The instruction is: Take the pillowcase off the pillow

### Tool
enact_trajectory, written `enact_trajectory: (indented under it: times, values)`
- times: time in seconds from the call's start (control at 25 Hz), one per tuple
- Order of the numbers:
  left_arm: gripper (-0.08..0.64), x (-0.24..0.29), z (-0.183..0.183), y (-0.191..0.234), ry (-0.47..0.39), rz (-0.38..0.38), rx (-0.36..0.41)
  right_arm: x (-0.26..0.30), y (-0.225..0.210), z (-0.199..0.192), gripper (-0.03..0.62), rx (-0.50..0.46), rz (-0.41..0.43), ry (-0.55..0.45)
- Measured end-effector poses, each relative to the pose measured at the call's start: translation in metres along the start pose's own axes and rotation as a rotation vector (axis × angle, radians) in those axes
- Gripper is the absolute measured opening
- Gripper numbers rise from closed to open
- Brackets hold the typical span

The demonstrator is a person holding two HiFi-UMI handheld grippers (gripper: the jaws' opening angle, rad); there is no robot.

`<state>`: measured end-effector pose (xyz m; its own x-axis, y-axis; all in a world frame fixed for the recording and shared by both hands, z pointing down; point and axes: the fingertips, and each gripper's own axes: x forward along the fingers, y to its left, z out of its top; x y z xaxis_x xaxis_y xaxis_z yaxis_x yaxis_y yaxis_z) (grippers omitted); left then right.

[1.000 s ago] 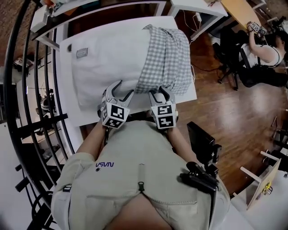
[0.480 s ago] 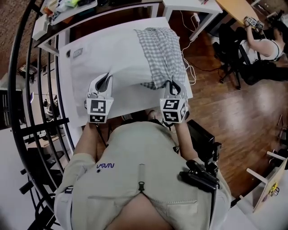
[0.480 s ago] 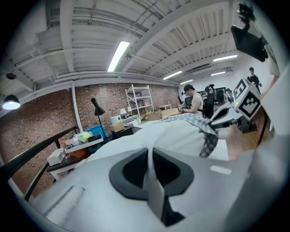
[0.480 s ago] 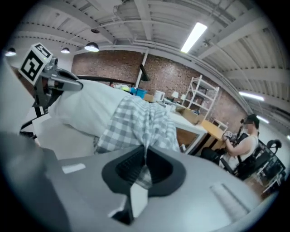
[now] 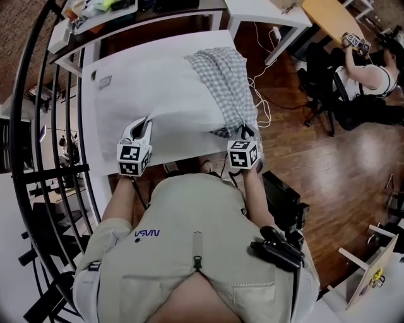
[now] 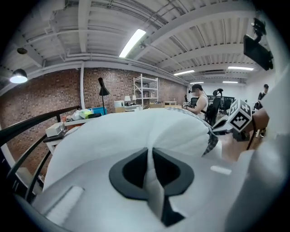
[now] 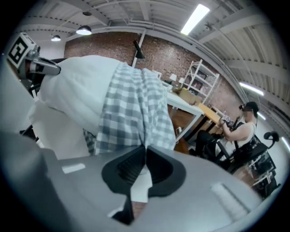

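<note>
A white pillow (image 5: 164, 94) lies on the white table (image 5: 189, 152), its right end still inside a bunched grey-and-white checked pillowcase (image 5: 230, 82). My left gripper (image 5: 142, 126) is at the pillow's near left corner, shut on a fold of the white fabric (image 6: 150, 163). At the near right, my right gripper (image 5: 243, 132) is shut on the pillowcase's lower edge. In the right gripper view, the checked cloth (image 7: 131, 108) runs down into the closed jaws (image 7: 145, 156), with the bare pillow (image 7: 77, 86) to its left.
A black railing (image 5: 38, 126) curves along the left side. Beyond the table stands a desk with clutter (image 5: 101, 9). On the right are wooden floor (image 5: 315, 158), loose cables (image 5: 262, 107) and a seated person (image 5: 369, 76) at another desk.
Both grippers stood open and close together at the pillow's near edge. They have since spread apart, left to the pillow corner, right to the pillowcase edge, and each shut on fabric.
</note>
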<state>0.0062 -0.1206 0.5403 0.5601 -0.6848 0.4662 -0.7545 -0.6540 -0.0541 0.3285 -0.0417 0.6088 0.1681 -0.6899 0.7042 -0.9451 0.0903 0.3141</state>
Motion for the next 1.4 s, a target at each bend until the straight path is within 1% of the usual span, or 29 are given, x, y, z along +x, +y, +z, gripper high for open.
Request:
enact_trajectory:
  times: [0.08, 0.2, 0.28, 0.36, 0.4, 0.44, 0.52, 0.6, 0.68, 0.76, 0.8, 0.88, 0.96, 1.08, 1.16, 1.24, 1.32, 1.4]
  values:
    - [0.030, 0.006, -0.004, -0.009, 0.006, 0.008, 0.016, 0.004, 0.003, -0.002, 0.014, 0.018, 0.037, -0.003]
    - [0.090, 0.008, 0.000, -0.016, 0.004, 0.040, 0.042, 0.000, 0.005, 0.004, 0.024, 0.030, 0.102, -0.045]
    - [0.143, -0.001, 0.009, -0.020, -0.003, 0.073, 0.048, -0.011, 0.007, 0.011, 0.059, 0.051, 0.165, -0.079]
    - [0.177, -0.013, 0.024, -0.026, -0.024, 0.107, 0.045, -0.029, 0.006, 0.025, 0.108, 0.076, 0.234, -0.133]
    - [0.188, -0.020, 0.035, -0.030, -0.042, 0.120, 0.043, -0.041, 0.005, 0.035, 0.125, 0.082, 0.261, -0.170]
    - [0.189, -0.027, 0.048, -0.035, -0.070, 0.129, 0.039, -0.053, 0.002, 0.047, 0.127, 0.083, 0.280, -0.213]
    - [0.183, -0.039, 0.077, -0.043, -0.149, 0.142, 0.032, -0.074, -0.008, 0.074, 0.127, 0.081, 0.293, -0.306]
    - [0.183, -0.045, 0.106, -0.049, -0.211, 0.140, 0.043, -0.086, -0.018, 0.100, 0.127, 0.089, 0.291, -0.388]
    - [0.186, -0.037, 0.127, -0.049, -0.231, 0.117, 0.063, -0.085, -0.027, 0.124, 0.127, 0.087, 0.290, -0.440]
    - [0.218, -0.017, 0.145, -0.046, -0.228, 0.085, 0.090, -0.075, -0.032, 0.145, 0.127, 0.056, 0.295, -0.460]
    - [0.232, -0.005, 0.153, -0.045, -0.223, 0.064, 0.111, -0.070, -0.033, 0.156, 0.127, 0.037, 0.301, -0.464]
    - [0.298, 0.021, 0.170, -0.042, -0.206, 0.015, 0.162, -0.061, -0.036, 0.183, 0.127, 0.005, 0.311, -0.476]
    - [0.313, 0.050, 0.182, -0.036, -0.179, -0.031, 0.186, -0.051, -0.039, 0.215, 0.127, -0.006, 0.318, -0.488]
    - [0.321, 0.096, 0.193, -0.019, -0.113, -0.059, 0.180, -0.027, -0.043, 0.257, 0.140, -0.017, 0.332, -0.475]
    - [0.337, 0.123, 0.194, -0.007, -0.062, -0.060, 0.177, -0.001, -0.041, 0.277, 0.163, -0.025, 0.353, -0.432]
    - [0.358, 0.145, 0.187, 0.004, -0.003, -0.063, 0.173, 0.028, -0.033, 0.290, 0.173, -0.033, 0.383, -0.366]
    - [0.365, 0.162, 0.173, 0.012, 0.067, -0.080, 0.166, 0.056, -0.024, 0.298, 0.183, -0.051, 0.401, -0.296]
    - [0.365, 0.175, 0.152, 0.012, 0.137, -0.114, 0.148, 0.083, -0.014, 0.303, 0.187, -0.083, 0.402, -0.227]
